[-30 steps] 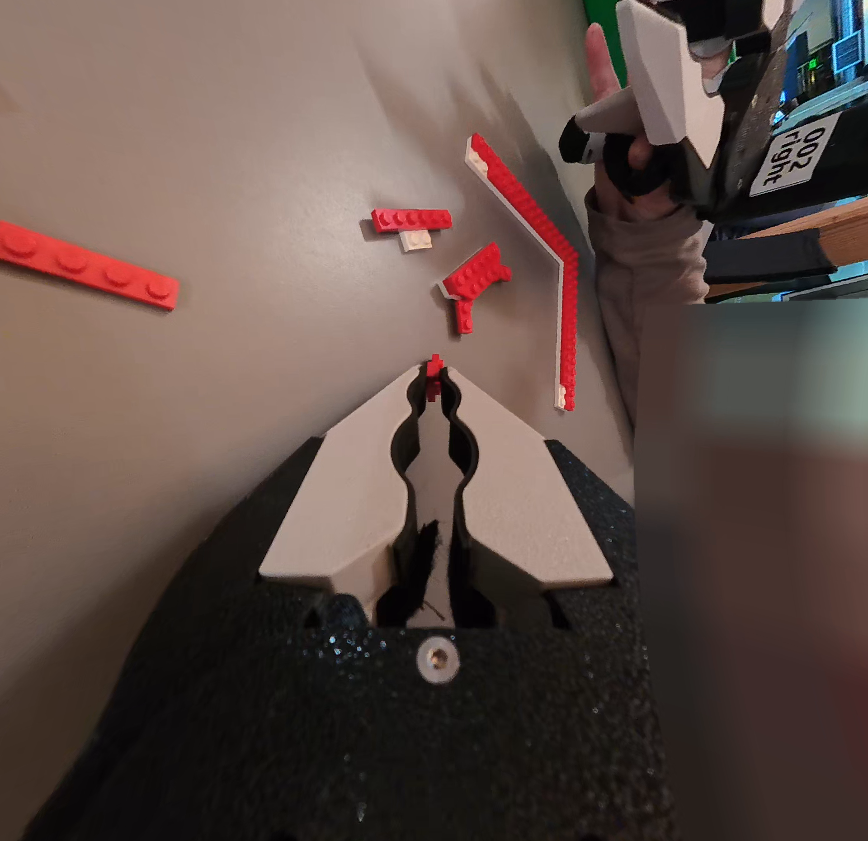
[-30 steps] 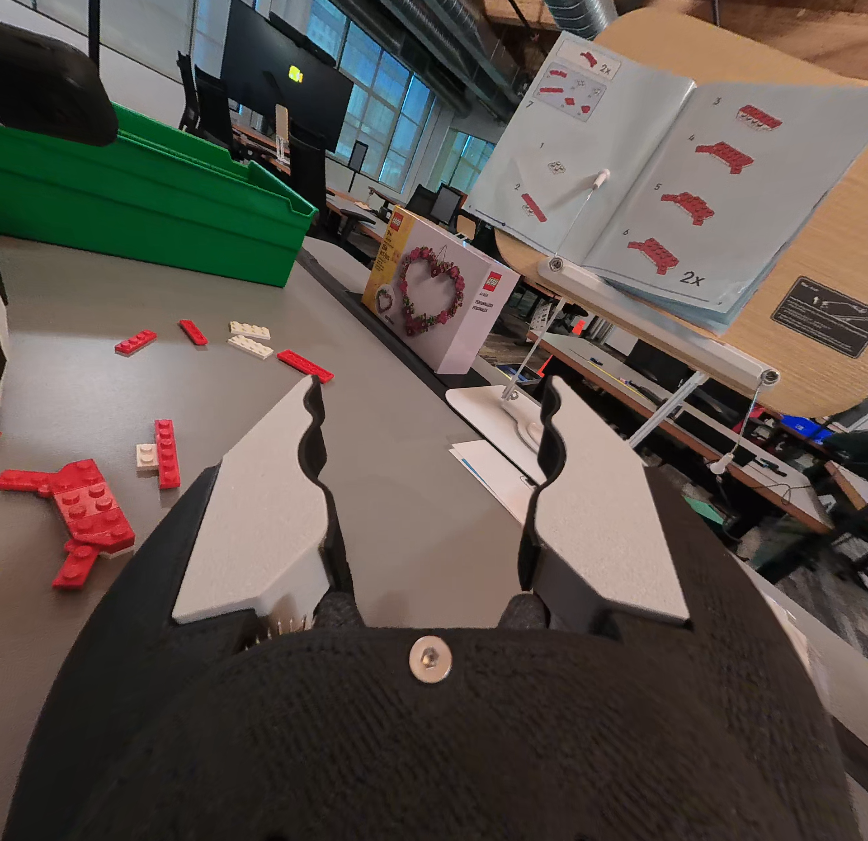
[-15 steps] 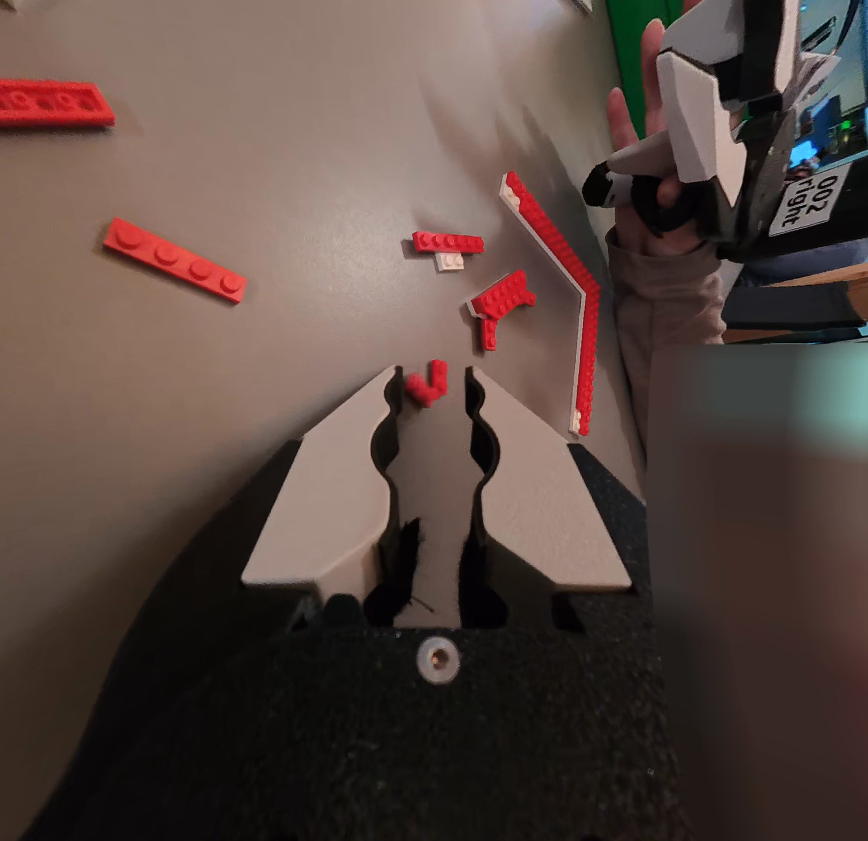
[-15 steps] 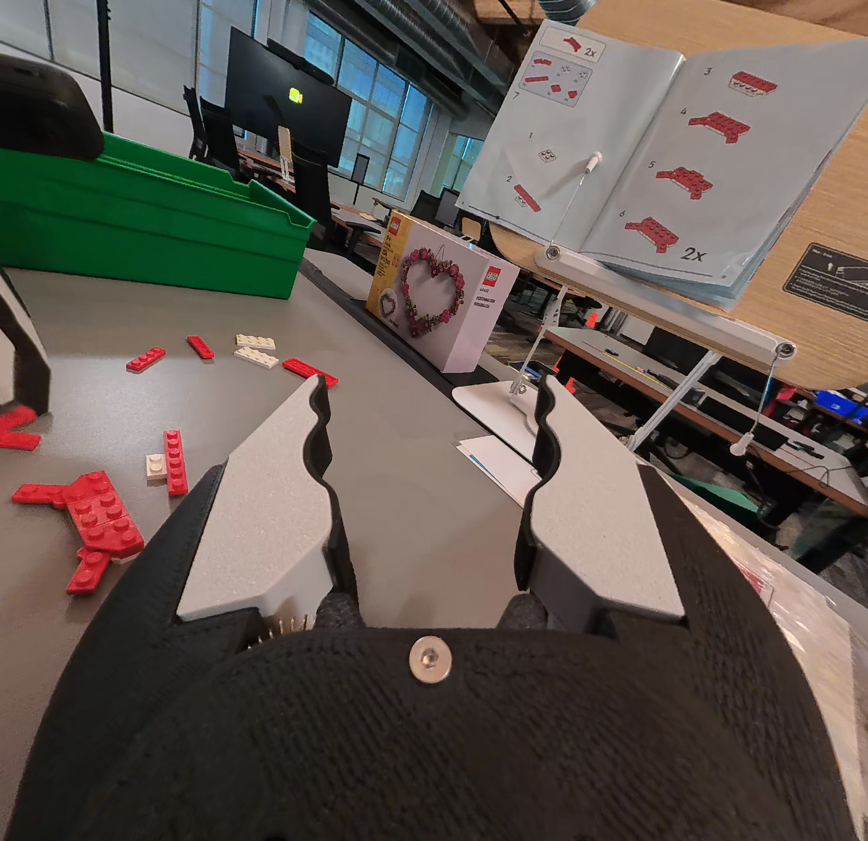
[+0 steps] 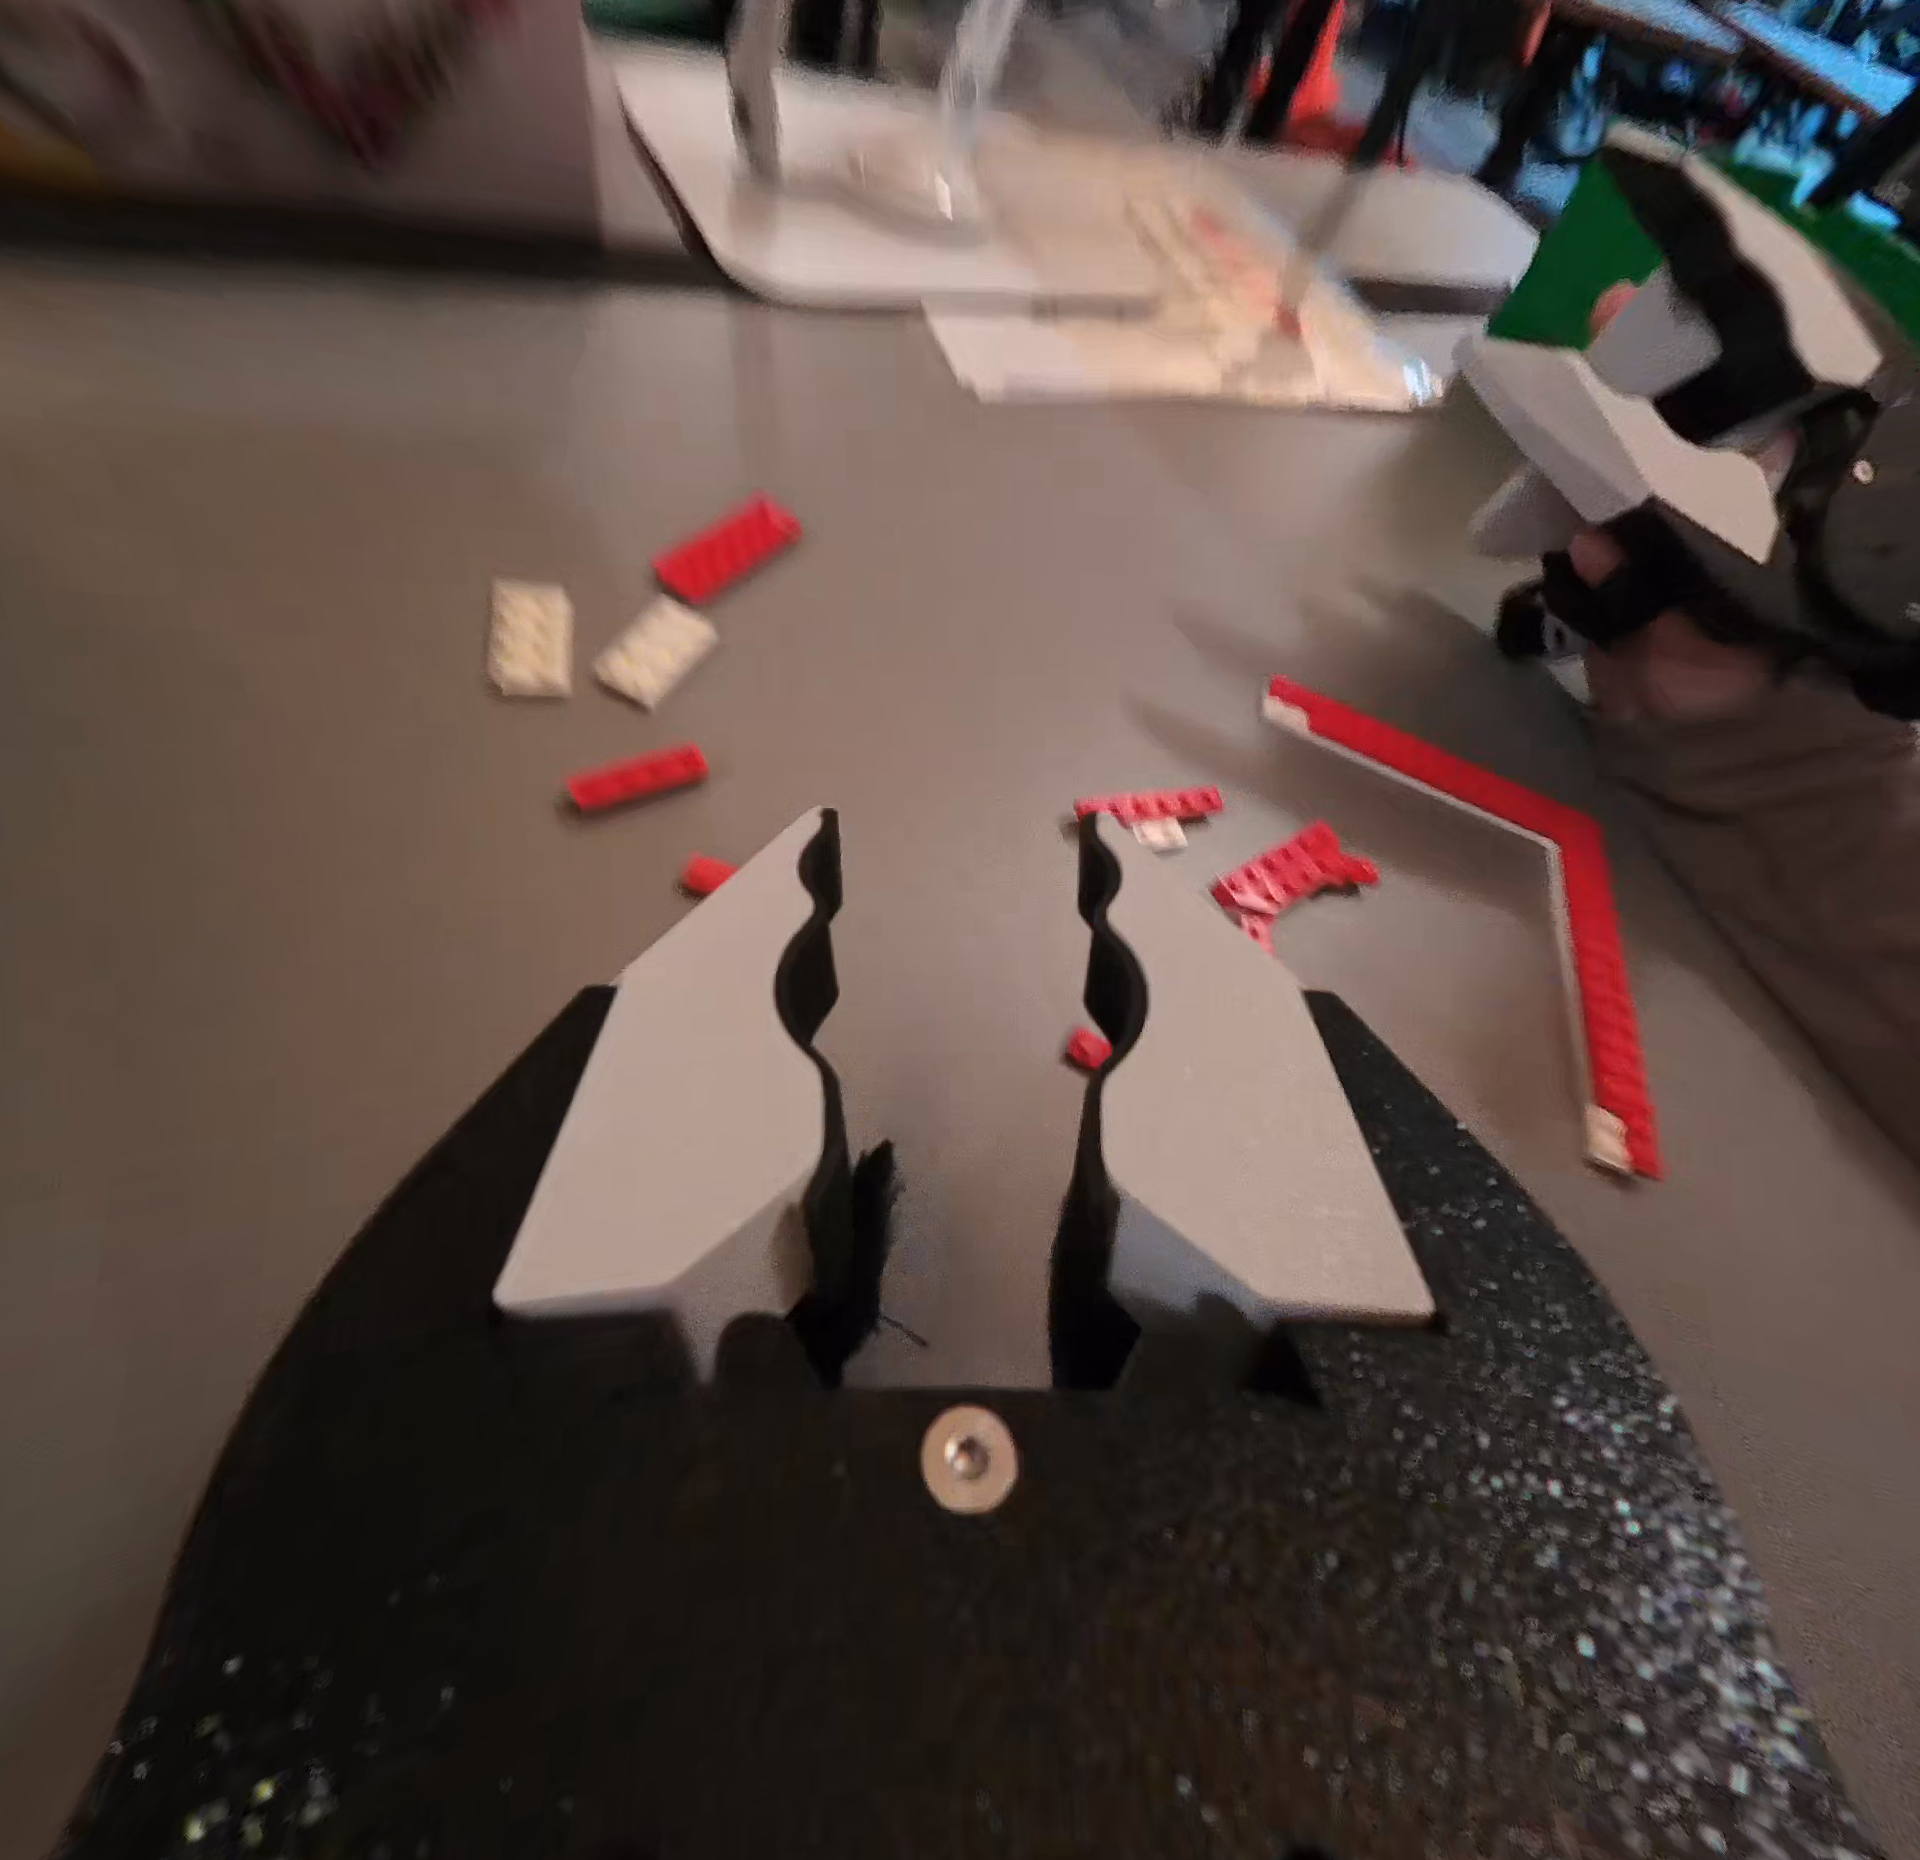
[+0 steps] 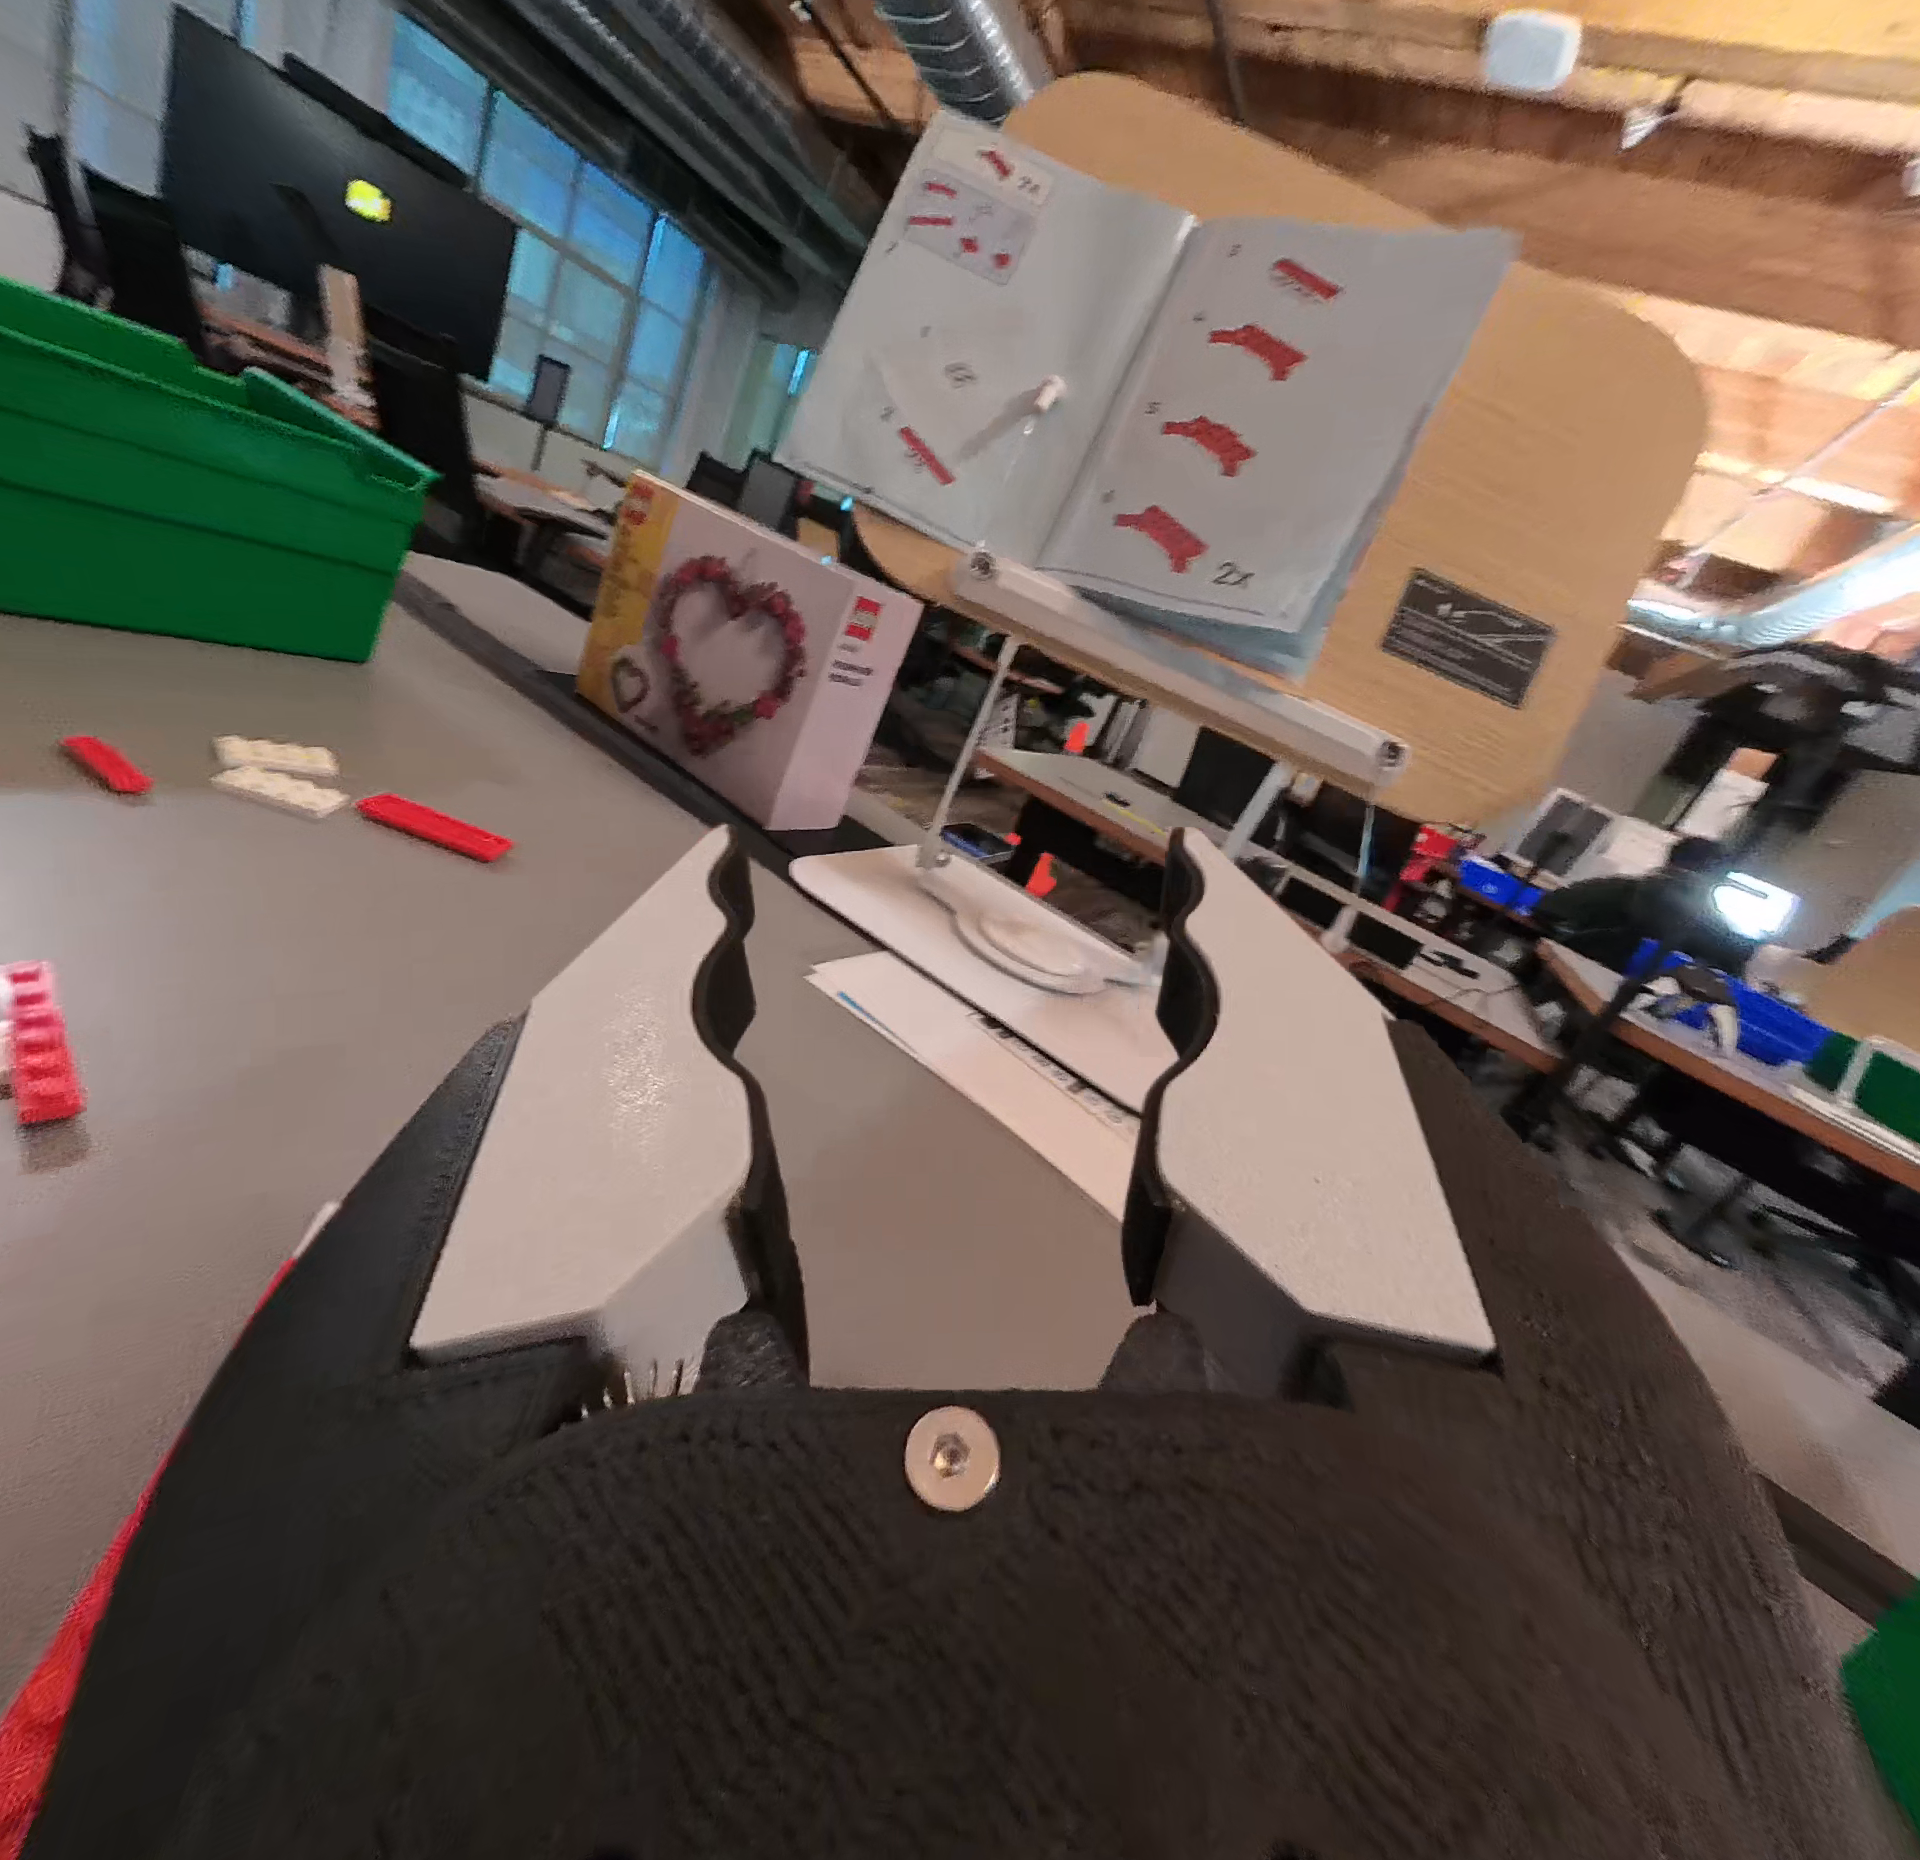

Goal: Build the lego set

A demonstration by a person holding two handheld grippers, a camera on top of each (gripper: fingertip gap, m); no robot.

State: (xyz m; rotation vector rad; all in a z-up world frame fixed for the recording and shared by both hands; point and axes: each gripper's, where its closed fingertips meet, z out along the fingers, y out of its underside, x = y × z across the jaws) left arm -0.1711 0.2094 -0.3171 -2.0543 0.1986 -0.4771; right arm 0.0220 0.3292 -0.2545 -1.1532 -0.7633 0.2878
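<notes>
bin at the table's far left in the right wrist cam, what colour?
Green. The bin shows best in the right wrist view, behind the loose red and white bricks.

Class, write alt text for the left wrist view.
The left gripper hangs open and empty over a grey table strewn with red and white Lego plates, a long red angled strip to its right. The open right gripper is at the upper right.
</notes>
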